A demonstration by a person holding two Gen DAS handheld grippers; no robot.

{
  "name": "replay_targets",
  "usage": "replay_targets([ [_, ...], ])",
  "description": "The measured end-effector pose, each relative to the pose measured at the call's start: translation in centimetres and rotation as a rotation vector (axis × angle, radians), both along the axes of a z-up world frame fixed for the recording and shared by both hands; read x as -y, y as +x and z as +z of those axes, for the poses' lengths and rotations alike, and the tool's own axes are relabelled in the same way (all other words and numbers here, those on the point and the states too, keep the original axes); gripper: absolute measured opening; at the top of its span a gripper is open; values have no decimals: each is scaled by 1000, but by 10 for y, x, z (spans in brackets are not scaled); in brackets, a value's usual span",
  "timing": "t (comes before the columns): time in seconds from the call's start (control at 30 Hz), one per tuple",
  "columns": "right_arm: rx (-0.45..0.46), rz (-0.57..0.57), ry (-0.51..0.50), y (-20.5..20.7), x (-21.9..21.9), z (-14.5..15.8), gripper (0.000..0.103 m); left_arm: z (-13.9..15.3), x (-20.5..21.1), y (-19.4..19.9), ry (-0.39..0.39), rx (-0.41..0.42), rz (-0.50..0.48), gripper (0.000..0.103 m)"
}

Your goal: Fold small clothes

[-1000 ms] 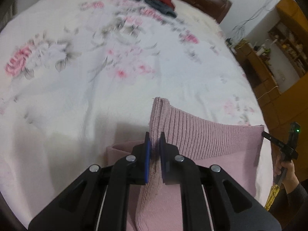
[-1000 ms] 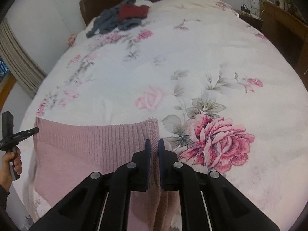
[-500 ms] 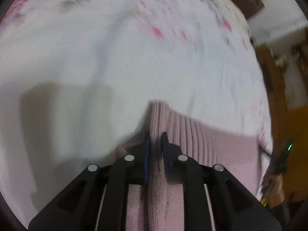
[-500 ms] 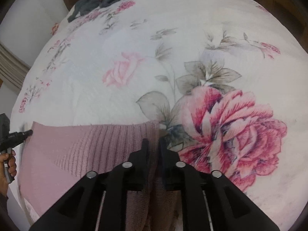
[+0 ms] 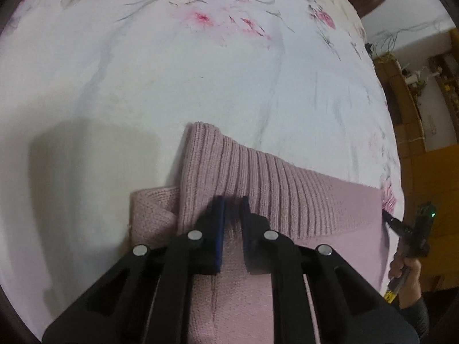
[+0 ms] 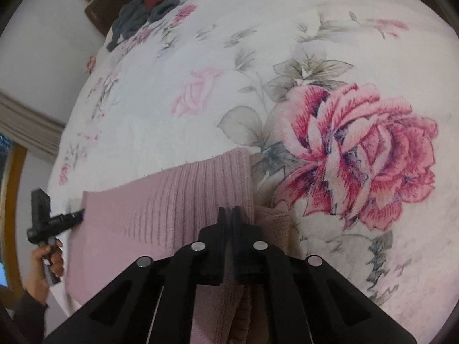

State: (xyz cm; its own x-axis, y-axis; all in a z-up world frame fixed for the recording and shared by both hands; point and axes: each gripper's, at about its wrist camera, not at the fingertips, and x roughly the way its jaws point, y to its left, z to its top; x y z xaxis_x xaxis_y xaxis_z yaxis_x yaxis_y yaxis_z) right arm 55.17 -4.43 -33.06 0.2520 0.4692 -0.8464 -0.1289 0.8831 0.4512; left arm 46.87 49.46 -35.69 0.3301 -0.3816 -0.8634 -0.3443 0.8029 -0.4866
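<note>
On the floral bed cover (image 6: 200, 66), near its edge, the pink knitted garment (image 5: 287, 197) is laid with its ribbed hem folded over the lower part. The left gripper (image 5: 231, 209) has been opened a little compared with a moment ago, so the corner seems released. The right gripper (image 6: 228, 215) is still clenched on the other corner (image 6: 241, 172). This fold seems nearly finished.

A floral bedspread (image 6: 178, 66) is spread over the bed; a dark wooden headboard (image 6: 100, 8) is set against a white wall (image 6: 43, 48). Wooden shelving (image 5: 413, 91), possibly cluttered, is seen beyond.
</note>
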Motion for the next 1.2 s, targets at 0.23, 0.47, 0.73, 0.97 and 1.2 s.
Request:
replay_targets([
  [0.23, 14, 65, 124, -59, 13, 16, 6, 21, 15, -61, -91, 83, -88, 11],
  [0.47, 2, 30, 156, -78, 21, 23, 5, 26, 14, -97, -97, 108, -48, 3],
  [0.73, -47, 246, 90, -153, -14, 6, 0, 11, 58, -173, -85, 60, -187, 3],
  [0.97, -34, 256, 121, -172, -15, 23, 5, 31, 75, -204, -194, 156, -196, 8],
  [1.2, -77, 236, 43, -189, -11, -1, 0, -6, 74, -209, -153, 52, -199, 1],
])
